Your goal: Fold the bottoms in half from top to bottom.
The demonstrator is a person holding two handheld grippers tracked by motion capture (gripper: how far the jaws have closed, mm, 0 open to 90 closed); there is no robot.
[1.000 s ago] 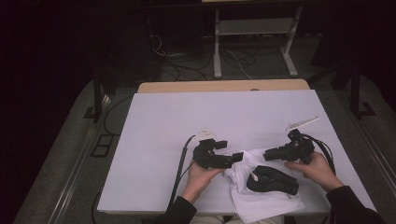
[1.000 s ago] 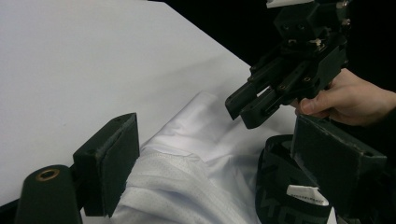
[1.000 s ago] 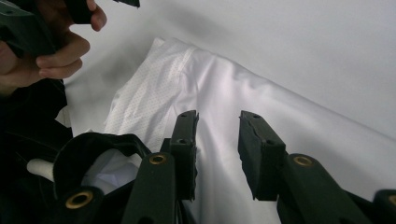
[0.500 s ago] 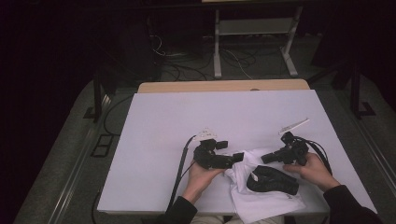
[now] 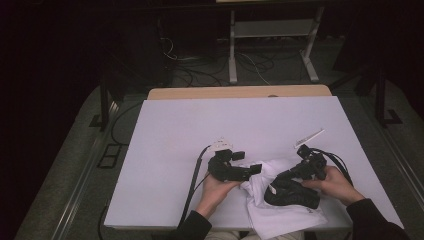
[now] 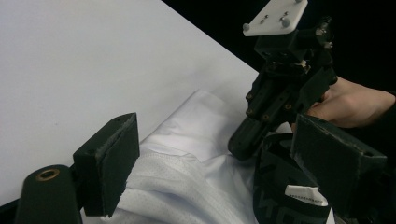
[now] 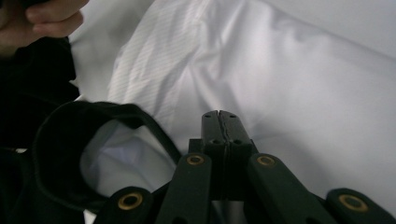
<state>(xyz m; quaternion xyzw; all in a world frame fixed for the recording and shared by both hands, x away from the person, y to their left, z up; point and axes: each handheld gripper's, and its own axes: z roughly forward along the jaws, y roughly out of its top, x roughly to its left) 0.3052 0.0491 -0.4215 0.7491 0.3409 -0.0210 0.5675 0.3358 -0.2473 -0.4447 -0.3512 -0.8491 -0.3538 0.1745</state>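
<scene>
A white garment (image 5: 280,215) with a black ribbed band (image 5: 292,196) lies crumpled at the table's near edge. My left gripper (image 5: 255,169) rests at its left side. Its jaws stand open, with white mesh cloth (image 6: 177,186) under the gap (image 6: 219,172). My right gripper (image 5: 280,179) slants down onto the garment just above the band. Its jaws have just been closing and now meet at the tips (image 7: 219,116) on the white cloth (image 7: 280,70). No fold shows between them. The black band (image 7: 56,140) curls to their left.
The white table (image 5: 225,130) stretches bare beyond the garment, with a wooden strip (image 5: 240,92) at its far edge. A white tag (image 6: 306,196) sits inside the band. Each gripper trails a black cable (image 5: 192,185). Dark floor, cables and a stand's legs (image 5: 270,50) lie behind.
My right gripper has dipped a little toward the garment and the black band. The left gripper has stayed where it was.
</scene>
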